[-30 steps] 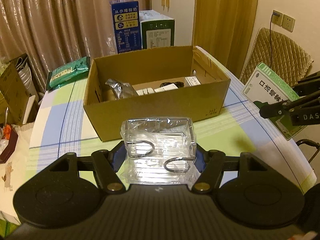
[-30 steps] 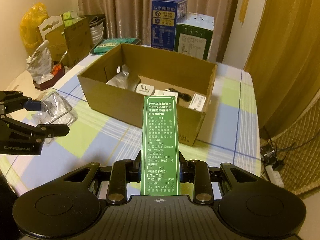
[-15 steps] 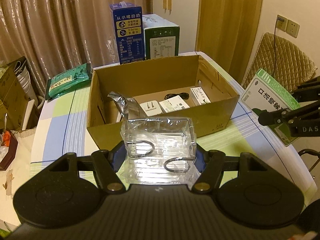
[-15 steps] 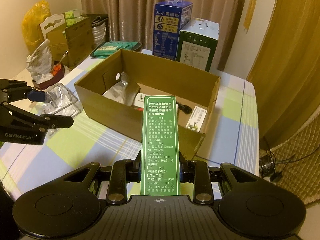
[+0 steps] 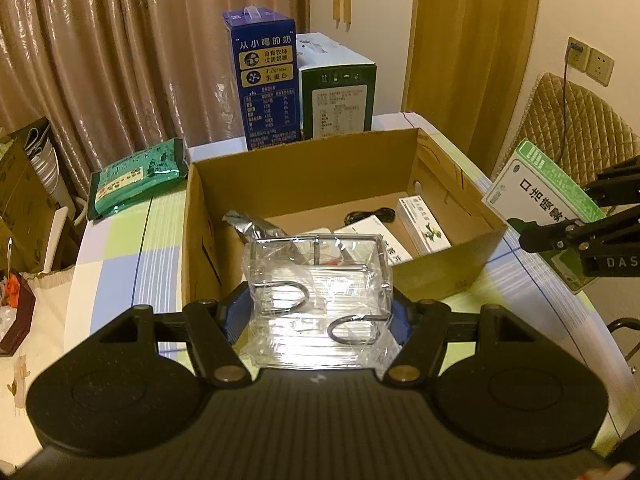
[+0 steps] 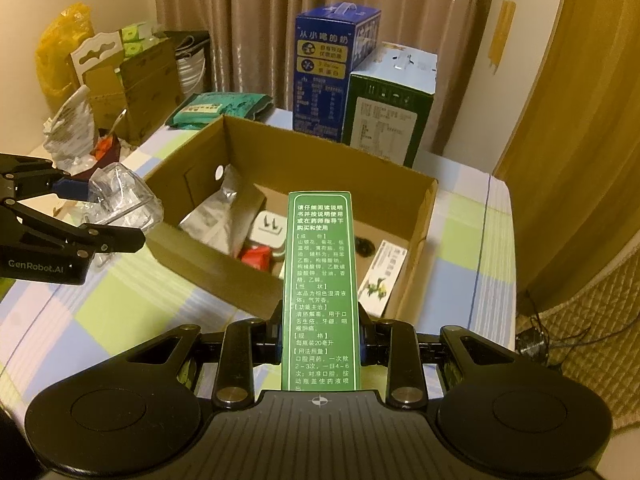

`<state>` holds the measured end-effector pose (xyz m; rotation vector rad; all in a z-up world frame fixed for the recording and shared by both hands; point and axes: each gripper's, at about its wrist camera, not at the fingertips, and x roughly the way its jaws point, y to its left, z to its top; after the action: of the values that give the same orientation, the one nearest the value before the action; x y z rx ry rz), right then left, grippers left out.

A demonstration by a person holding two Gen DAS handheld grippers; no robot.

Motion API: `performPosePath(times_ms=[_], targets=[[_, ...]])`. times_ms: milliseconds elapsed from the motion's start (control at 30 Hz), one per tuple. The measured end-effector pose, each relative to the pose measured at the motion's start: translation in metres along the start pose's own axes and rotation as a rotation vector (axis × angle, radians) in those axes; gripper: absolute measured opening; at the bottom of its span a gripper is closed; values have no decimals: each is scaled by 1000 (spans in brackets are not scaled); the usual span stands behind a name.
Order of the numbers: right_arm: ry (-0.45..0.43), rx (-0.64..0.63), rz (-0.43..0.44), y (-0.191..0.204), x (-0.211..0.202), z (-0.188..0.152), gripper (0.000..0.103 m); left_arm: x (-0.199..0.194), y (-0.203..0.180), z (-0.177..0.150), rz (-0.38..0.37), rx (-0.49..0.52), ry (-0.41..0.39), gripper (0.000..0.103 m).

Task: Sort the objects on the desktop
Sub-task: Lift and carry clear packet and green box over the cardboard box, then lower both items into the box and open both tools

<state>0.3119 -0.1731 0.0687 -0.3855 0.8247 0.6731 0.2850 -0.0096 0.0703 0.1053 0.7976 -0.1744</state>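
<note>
A clear plastic packet [image 5: 318, 300] holding metal hooks is clamped in the left claw [image 5: 318, 312], low in the centre of the left wrist view, in front of the near wall of the open cardboard box [image 5: 440, 268]. A green medicine carton [image 6: 319, 292] is gripped upright in the right claw [image 6: 319, 336], at the lower centre of the right wrist view, overlapping the box's near rim. The box is set on the checked bench [image 6: 100, 308]; a foil pouch [image 6: 216, 220], a white plug [image 6: 270, 230] and a small white carton [image 6: 380, 278] are seen inside. A blue carton [image 5: 266, 84] is stood behind the box.
</note>
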Motion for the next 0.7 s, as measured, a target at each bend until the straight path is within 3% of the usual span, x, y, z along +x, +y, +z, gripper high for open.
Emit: performPosePath(times_ms=[700], targets=[[7, 58, 35, -28, 54, 43, 28, 65, 15, 40, -28, -20, 23, 63]])
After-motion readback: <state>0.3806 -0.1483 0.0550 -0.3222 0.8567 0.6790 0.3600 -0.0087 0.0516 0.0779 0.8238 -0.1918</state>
